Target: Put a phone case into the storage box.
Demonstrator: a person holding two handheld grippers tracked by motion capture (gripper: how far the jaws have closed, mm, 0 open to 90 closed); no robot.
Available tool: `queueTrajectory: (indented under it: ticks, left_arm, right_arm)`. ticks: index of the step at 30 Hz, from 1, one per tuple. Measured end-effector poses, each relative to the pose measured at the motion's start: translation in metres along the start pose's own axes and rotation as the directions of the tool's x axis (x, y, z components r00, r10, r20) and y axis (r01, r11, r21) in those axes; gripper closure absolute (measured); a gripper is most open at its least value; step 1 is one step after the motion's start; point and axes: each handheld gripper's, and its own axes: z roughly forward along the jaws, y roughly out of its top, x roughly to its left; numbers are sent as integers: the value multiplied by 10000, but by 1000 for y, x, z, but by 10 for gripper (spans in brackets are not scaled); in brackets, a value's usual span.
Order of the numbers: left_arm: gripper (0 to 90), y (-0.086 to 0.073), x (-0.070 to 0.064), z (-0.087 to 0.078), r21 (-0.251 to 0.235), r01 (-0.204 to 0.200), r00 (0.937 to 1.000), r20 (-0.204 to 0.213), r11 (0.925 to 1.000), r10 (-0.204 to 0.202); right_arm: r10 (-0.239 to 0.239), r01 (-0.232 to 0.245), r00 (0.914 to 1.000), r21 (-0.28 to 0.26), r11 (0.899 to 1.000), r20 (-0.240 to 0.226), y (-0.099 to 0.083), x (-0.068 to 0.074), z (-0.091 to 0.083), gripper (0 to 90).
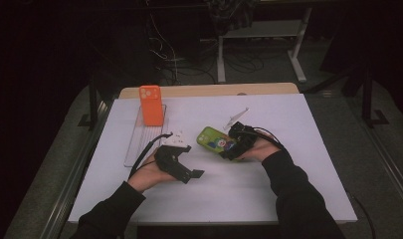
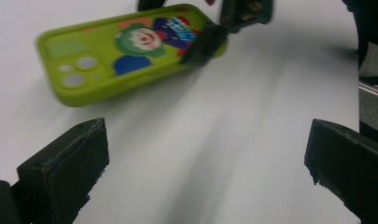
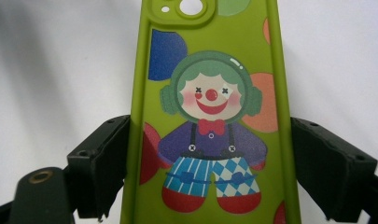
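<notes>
A lime-green phone case point(image 1: 211, 138) printed with a clown lies near the middle of the white mat. My right gripper point(image 1: 230, 148) is shut on its near end, one jaw on each long edge point(image 3: 210, 172). The clown print point(image 3: 210, 98) faces up and the camera cut-out points away. In the left gripper view the case point(image 2: 126, 51) looks slightly raised, with a shadow under it and the right gripper point(image 2: 210, 39) at its far end. My left gripper point(image 1: 190, 162) is open just left of the case, jaws wide apart point(image 2: 207, 172) over bare mat.
An orange phone case point(image 1: 151, 104) stands upright at the back left on a clear tray point(image 1: 138, 142). A small white piece point(image 1: 176, 138) lies by the left gripper and a thin clear stand point(image 1: 236, 117) behind the right one. The white mat point(image 1: 268, 189) covers the table.
</notes>
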Motion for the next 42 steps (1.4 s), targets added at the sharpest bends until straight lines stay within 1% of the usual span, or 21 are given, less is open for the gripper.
queueTrajectory:
  ticks: [4, 6, 8, 12, 13, 14, 15, 16, 17, 21, 24, 28, 30, 31, 33, 35, 36, 38, 39, 40, 42]
  left_arm:
    - [2, 10, 6, -3, 125, -287, 9995, 125, 9995, 285]
    - [2, 16, 8, -4, 178, -666, 9978, -9, 9976, 667]
    - [2, 22, 10, -5, 229, -929, 9957, 67, 9954, 928]
    - [2, 30, 11, -7, -122, -1237, 9922, 170, 9922, 1239]
    - [2, 30, 12, -8, -291, -1292, 9910, 307, 9912, 1301]
    - [2, 30, 12, -7, -262, -1276, 9904, 501, 9915, 1288]
    - [1, 29, 11, -7, -60, -1463, 9875, 588, 9892, 1464]
    - [1, 28, 11, -8, -56, -1668, 9839, 641, 9860, 1668]
    - [2, 27, 10, -8, -126, -1554, 9846, 789, 9878, 1559]
    - [2, 25, 5, -8, 9, -1852, 9772, 1057, 9827, 1841]
    - [2, 24, 2, -7, 199, -2168, 9690, 1256, 9760, 2127]
    - [2, 23, -2, -4, 284, -2333, 9611, 1585, 9720, 2261]
    - [2, 23, -3, -1, 369, -2434, 9572, 1707, 9692, 2338]
    - [1, 22, -4, 1, 472, -2549, 9539, 1757, 9658, 2432]
    - [1, 21, -6, 4, 625, -2665, 9486, 1934, 9618, 2503]
    - [1, 20, -9, 8, 765, -2840, 9417, 2095, 9558, 2631]
    - [1, 20, -9, 9, 860, -2999, 9361, 2184, 9501, 2758]
    - [1, 20, -11, 13, 988, -3136, 9310, 2276, 9444, 2853]
    - [1, 19, -11, 14, 1070, -3179, 9291, 2330, 9421, 2871]
    - [1, 18, -12, 16, 1159, -3138, 9303, 2359, 9424, 2808]
    - [1, 17, -13, 19, 1260, -3136, 9296, 2427, 9411, 2773]
  right_arm:
    - [-388, 390, 9992, 119, 9992, -123, -3, -1, -8, 152]
    - [-553, 558, 9982, 206, 9982, -225, -5, 0, -11, 152]
    - [-781, 788, 9964, 199, 9967, -322, -8, 1, -13, 152]
    - [-1147, 1170, 9905, 269, 9928, -754, -11, 7, -15, 152]
    - [-1364, 1393, 9870, 289, 9898, -851, -11, 9, -15, 152]
    - [-1562, 1600, 9828, 318, 9866, -990, -12, 11, -15, 151]
    - [-1703, 1753, 9787, 346, 9839, -1149, -12, 13, -14, 151]
    - [-1851, 1908, 9742, 335, 9811, -1289, -13, 15, -14, 152]
    - [-1981, 2046, 9697, 324, 9783, -1427, -13, 18, -13, 151]
    - [-2502, 2587, 9513, 249, 9656, -1800, -11, 28, -14, 151]
    - [-2758, 2862, 9391, 227, 9579, -2049, -9, 35, -15, 151]
    - [-3117, 3263, 9169, 185, 9451, -2494, -7, 45, -14, 151]
    - [-3253, 3426, 9092, 232, 9392, -2599, -6, 50, -13, 151]
    - [-3336, 3511, 9050, 206, 9361, -2639, -5, 51, -13, 151]
    - [-3432, 3628, 9005, 260, 9315, -2669, -4, 55, -13, 151]
    - [-3578, 3772, 8926, 196, 9259, -2743, -2, 58, -13, 152]
    - [-3640, 3830, 8899, 169, 9236, -2748, -2, 59, -13, 151]
    - [-3543, 3743, 8909, 176, 9271, -2842, -1, 63, -16, 151]
    - [-3649, 3849, 8866, 159, 9228, -2842, 0, 63, -16, 151]
    - [-3761, 3954, 8816, 112, 9184, -2851, 1, 64, -16, 151]
    - [-3804, 3974, 8800, 22, 9177, -2843, 2, 67, -18, 151]
